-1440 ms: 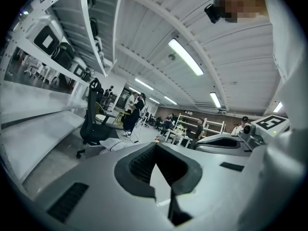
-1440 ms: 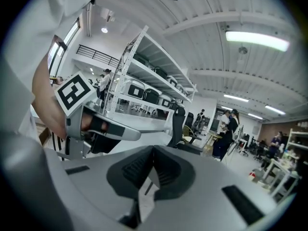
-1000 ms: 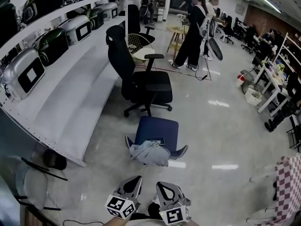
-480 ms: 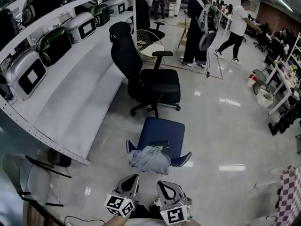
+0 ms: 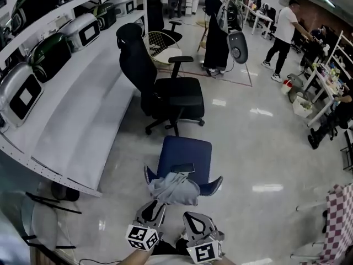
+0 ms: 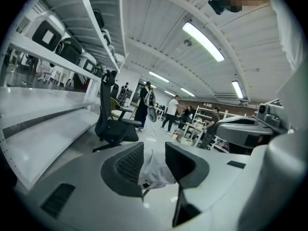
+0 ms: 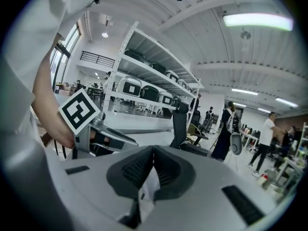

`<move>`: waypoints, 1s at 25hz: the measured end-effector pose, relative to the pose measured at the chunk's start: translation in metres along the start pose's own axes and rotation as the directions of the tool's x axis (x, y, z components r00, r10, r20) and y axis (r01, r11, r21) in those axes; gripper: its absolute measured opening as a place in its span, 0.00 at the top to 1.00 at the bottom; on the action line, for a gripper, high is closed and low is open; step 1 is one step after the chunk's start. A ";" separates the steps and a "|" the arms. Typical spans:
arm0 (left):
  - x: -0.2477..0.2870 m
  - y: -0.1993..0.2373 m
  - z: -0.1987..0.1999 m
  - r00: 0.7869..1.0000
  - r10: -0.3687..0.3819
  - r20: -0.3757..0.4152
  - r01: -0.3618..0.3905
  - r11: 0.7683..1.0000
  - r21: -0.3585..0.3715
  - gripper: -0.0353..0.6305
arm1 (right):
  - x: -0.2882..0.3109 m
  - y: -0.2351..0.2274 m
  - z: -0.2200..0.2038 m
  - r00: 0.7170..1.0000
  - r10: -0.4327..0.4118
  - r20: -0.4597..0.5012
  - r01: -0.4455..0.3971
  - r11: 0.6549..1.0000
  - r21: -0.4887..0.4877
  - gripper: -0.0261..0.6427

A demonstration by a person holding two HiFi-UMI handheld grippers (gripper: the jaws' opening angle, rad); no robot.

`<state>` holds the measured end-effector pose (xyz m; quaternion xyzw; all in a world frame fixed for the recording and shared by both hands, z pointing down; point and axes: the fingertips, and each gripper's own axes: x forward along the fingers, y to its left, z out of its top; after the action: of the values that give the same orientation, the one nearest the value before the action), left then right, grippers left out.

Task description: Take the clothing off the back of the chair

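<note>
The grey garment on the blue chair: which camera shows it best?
The head view: the grey garment shows whole, draped over the back of the blue chair. The left gripper view catches only a pale fold; the right gripper view, just a sliver.

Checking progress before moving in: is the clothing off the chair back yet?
No: grey clothing drapes over the backrest of the blue chair.

The left claw (image 5: 156, 207) and the right claw (image 5: 193, 221) are light grey, with smooth, round bodies. Their pads (image 6: 129, 163) are dark and covered in tiny bumps. Each claw has a white cube (image 5: 142, 238) with black square marks. The person wears a white top (image 7: 29, 52).
</note>
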<state>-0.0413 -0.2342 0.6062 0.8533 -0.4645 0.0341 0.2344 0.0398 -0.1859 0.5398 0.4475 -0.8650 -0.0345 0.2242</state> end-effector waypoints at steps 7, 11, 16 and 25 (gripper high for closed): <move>0.020 0.014 -0.017 0.998 0.013 -0.066 -0.013 1.000 0.002 0.53 | 0.000 -0.011 -0.002 0.999 -0.040 -0.031 0.040 0.999 0.000 0.94; 0.032 0.030 -0.029 0.991 0.064 -0.115 -0.064 0.998 0.004 0.45 | 0.000 -0.022 -0.004 0.997 -0.056 -0.046 0.056 0.998 -0.004 0.94; 0.043 0.045 -0.047 0.982 0.091 -0.168 -0.093 0.996 -0.006 0.41 | 0.002 -0.031 -0.010 0.996 -0.062 -0.058 0.062 0.998 0.000 0.94; 0.065 0.047 -0.062 0.976 0.067 -0.209 -0.079 0.996 -0.049 0.39 | 0.006 -0.047 -0.010 0.994 -0.086 -0.068 0.086 0.996 0.002 0.94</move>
<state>-0.0328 -0.2798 0.6968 0.8204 -0.4692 0.1182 0.3045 0.0772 -0.2174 0.5388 0.4857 -0.8369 -0.0269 0.2507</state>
